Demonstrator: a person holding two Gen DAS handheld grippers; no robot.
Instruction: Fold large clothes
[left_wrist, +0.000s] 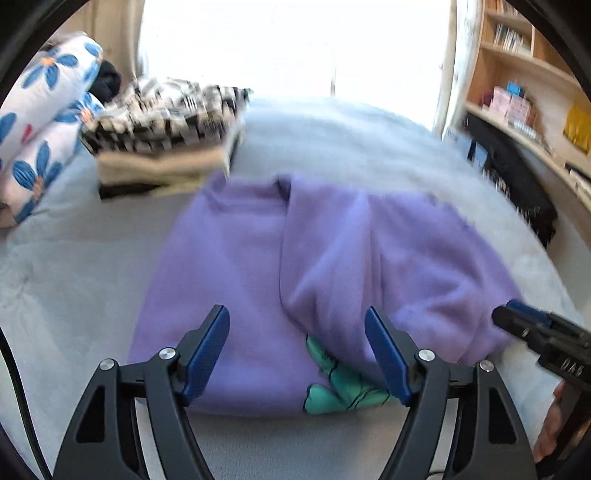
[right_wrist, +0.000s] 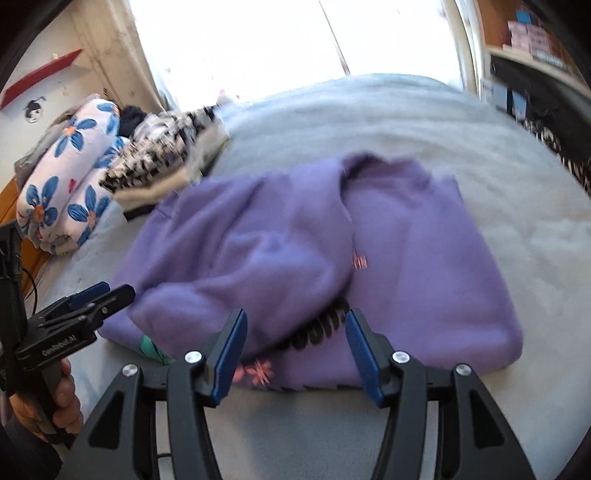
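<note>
Purple fleece sweatshirt (left_wrist: 266, 258) lies partly folded on the pale grey fuzzy bed cover (left_wrist: 351, 147), one sleeve laid across its middle and a green printed figure (left_wrist: 340, 387) showing at the near hem. From the right wrist view, black lettering and pink flower prints show at the hem beneath the folded sleeve. Left claw (left_wrist: 297, 354) hovers over the near hem with its blue pads spread wide, pinching nothing. Right claw (right_wrist: 293, 354) also stands spread above the hem, holding nothing. Farther back on the bed sits a stack of folded clothes topped by a black-and-white checked garment (left_wrist: 162, 114), beside rolled white bedding with blue flowers (left_wrist: 48, 110). Wooden shelves (left_wrist: 524, 74) stand to the right.
</note>
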